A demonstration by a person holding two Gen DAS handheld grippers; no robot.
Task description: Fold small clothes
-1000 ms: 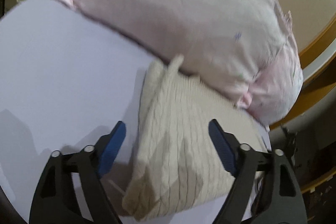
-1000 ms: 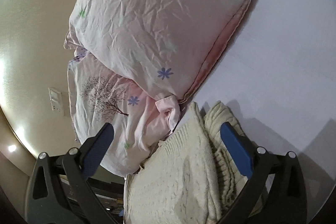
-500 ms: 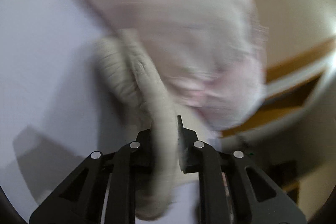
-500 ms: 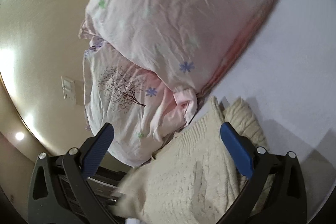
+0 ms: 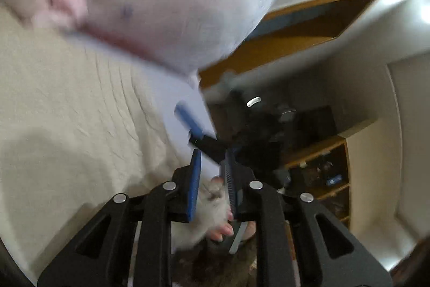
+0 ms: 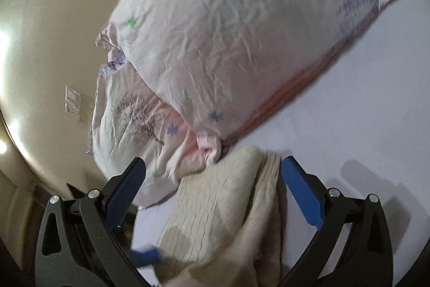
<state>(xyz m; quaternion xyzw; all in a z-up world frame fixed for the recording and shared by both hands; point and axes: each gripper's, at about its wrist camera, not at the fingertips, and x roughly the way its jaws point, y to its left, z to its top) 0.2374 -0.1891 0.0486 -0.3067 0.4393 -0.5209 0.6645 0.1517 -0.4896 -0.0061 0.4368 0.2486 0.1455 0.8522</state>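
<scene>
A cream cable-knit sweater (image 6: 223,217) lies folded on the pale lilac bed sheet (image 6: 362,104), its far edge against the pillows. It fills the left of the blurred left wrist view (image 5: 67,104). My right gripper (image 6: 212,187) is open and straddles the sweater's far end. My left gripper (image 5: 211,174) has its jaws close together with nothing between them; it points past the sweater's edge. A blue pad of the right gripper (image 5: 188,123) shows ahead of it.
Two pink-white printed pillows (image 6: 242,39) are stacked beyond the sweater. The bed edge, a wooden headboard (image 5: 309,26) and a shelf unit (image 5: 322,174) lie to the right in the left wrist view. A hand (image 5: 215,209) shows under the left gripper.
My left gripper, shut on a sweater fold half a second ago, now holds nothing and has swung right toward the bed edge. The right gripper stayed open and shifted slightly over the sweater.
</scene>
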